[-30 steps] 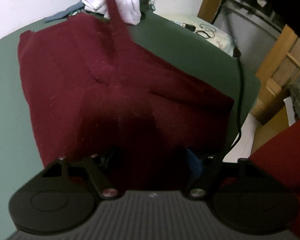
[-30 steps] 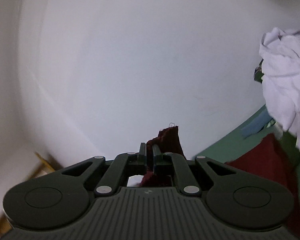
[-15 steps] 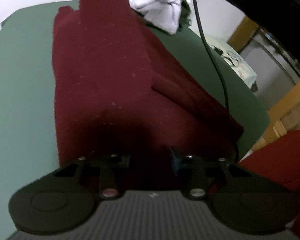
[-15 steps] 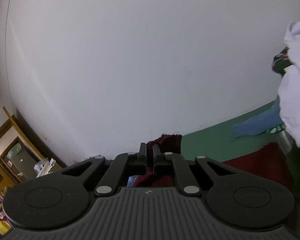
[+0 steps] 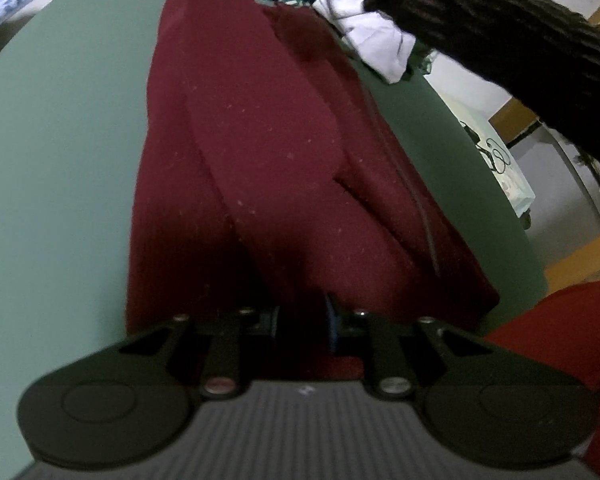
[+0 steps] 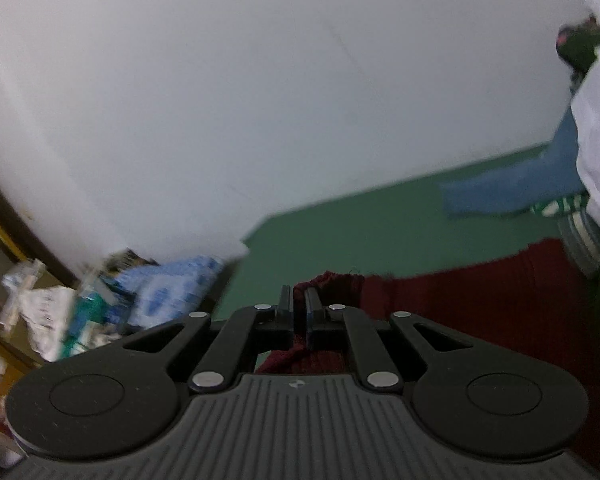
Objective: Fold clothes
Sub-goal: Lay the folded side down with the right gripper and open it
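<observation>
1. One maroon garment (image 5: 284,168) is seen spread along the green table (image 5: 60,152), its near end being reached by the left gripper (image 5: 302,320).
2. A fold of the maroon cloth is drawn in between the left gripper's fingers, which stand a narrow way apart with fabric filling the gap; the cloth is gripped there.
3. From that grip, a long band of the garment is stretched away up the table and lifted at its far end, above the flat layer that is left lying on the surface.
4. In the right wrist view, the right gripper (image 6: 298,304) is shown pinched nearly together on a small tuft of the same maroon garment (image 6: 480,292), the tuft protruding just past the fingertips.
5. The rest of the garment is seen lying to the right of that gripper on the table (image 6: 380,224).
6. Beyond the garment, one white cloth (image 5: 380,44) is piled at the far end of the table, with one blue cloth (image 6: 508,192) lying flat beside it.
7. One dark ribbed sleeve (image 5: 500,28) is seen crossing the upper right of the left wrist view.
8. Two grippers are counted in all, each closed on the one garment.
</observation>
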